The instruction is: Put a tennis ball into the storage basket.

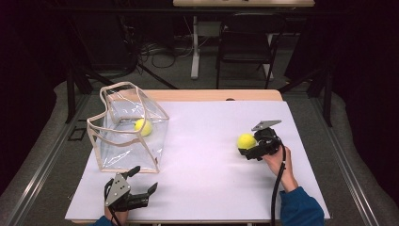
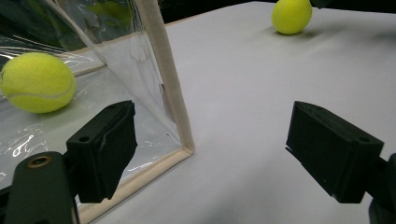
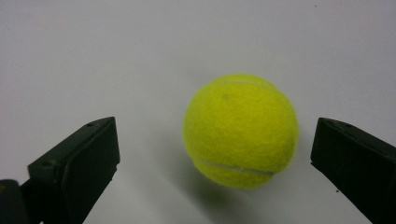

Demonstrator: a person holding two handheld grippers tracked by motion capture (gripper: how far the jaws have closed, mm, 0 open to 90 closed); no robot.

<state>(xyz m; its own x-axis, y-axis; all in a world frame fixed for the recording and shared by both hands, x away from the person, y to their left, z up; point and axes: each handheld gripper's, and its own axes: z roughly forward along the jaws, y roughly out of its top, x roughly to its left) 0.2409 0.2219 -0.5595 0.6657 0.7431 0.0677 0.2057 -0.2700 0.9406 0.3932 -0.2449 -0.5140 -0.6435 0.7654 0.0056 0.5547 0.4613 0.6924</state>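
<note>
A yellow tennis ball (image 1: 246, 141) (image 3: 240, 130) rests on the white table cover (image 1: 207, 155) at the right. My right gripper (image 1: 249, 151) (image 3: 215, 163) is open, and the ball lies between its jaws, apart from both. A second tennis ball (image 1: 143, 126) (image 2: 37, 82) lies inside a clear plastic bag (image 1: 127, 129) with a beige trim (image 2: 170, 88) at the left. My left gripper (image 1: 143, 181) (image 2: 212, 149) stands open near the front edge, just in front of the bag's near corner, with nothing between its jaws. The right-hand ball (image 2: 291, 16) appears far off in the left gripper view.
The bag stands upright with its mouth open and handles (image 1: 117, 89) up. Behind the table stand a black chair (image 1: 247, 42) and a white table leg (image 1: 195, 47), with cables on the floor. Bare white cover lies between the bag and the right ball.
</note>
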